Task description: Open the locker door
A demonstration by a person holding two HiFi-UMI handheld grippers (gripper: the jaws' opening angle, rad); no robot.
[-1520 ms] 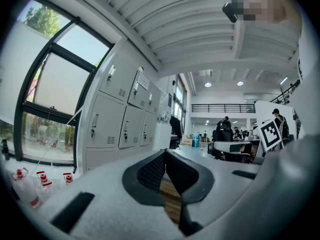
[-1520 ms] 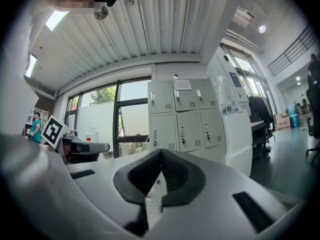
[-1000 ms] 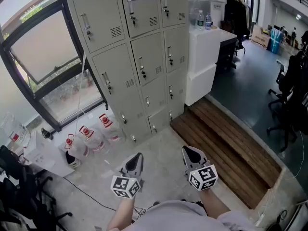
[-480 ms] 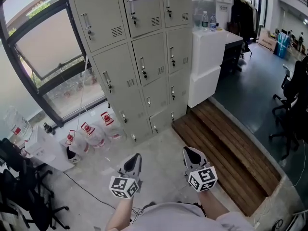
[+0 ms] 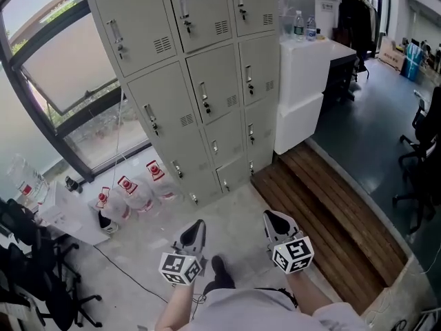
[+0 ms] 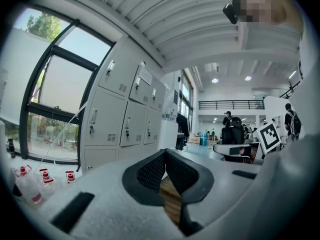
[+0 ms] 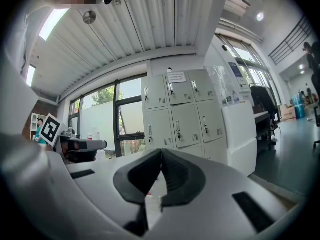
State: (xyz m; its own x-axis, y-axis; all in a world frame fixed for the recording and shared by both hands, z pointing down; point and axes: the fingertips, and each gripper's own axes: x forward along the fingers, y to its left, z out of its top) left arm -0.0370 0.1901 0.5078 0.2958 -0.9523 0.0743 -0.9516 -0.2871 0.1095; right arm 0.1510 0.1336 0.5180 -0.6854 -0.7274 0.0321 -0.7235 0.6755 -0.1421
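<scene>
Jaws of the left gripper [image 6: 165, 155] are closed together, empty. Jaws of the right gripper [image 7: 161, 152] are likewise closed, empty. Both grippers are held over the pale floor [image 5: 238, 202], well apart from the grey metal locker bank [image 5: 200, 81] ahead; all its doors are shut.

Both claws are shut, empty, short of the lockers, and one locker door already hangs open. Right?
No: the head view shows every door of the lockers closed. The rest holds: left claw and right claw are shut, empty and short of the lockers.
</scene>
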